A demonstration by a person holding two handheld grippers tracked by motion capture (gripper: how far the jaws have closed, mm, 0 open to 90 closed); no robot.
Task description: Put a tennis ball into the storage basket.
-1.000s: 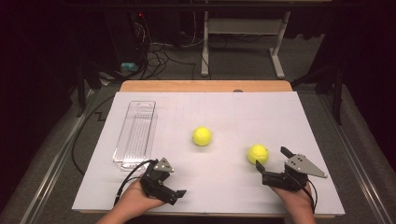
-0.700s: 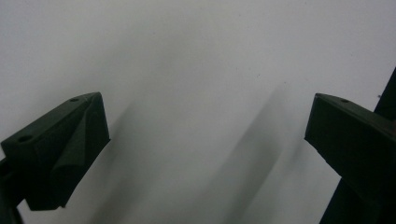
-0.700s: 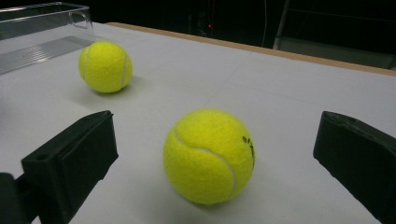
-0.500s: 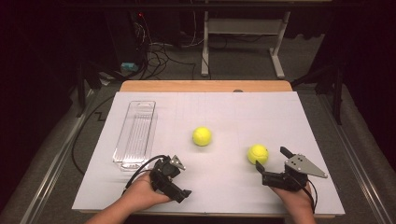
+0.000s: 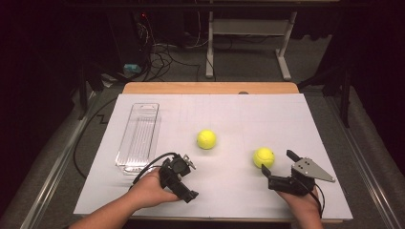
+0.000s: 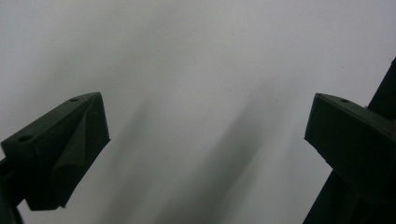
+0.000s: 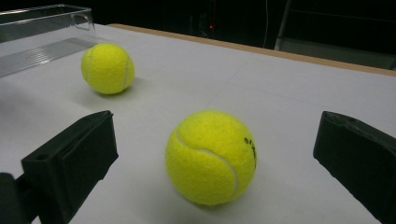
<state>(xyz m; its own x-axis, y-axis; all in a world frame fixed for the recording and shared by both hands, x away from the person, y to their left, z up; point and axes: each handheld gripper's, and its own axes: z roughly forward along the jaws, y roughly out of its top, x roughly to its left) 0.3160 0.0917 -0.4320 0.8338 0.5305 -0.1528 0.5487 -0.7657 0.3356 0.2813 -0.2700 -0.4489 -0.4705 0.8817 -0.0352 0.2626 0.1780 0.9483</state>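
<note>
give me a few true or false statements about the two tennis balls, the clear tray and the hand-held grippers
1. The right hand-held gripper is open, with the near tennis ball between its jaws but untouched. True.
2. The far tennis ball lies inside the clear tray. False: it rests on the white table, to the right of the tray.
3. The left hand-held gripper is shut on a ball. False: its jaws stand wide apart over bare table.
4. The clear tray holds nothing. True.
5. The two balls touch each other. False: they lie clearly apart.
</note>
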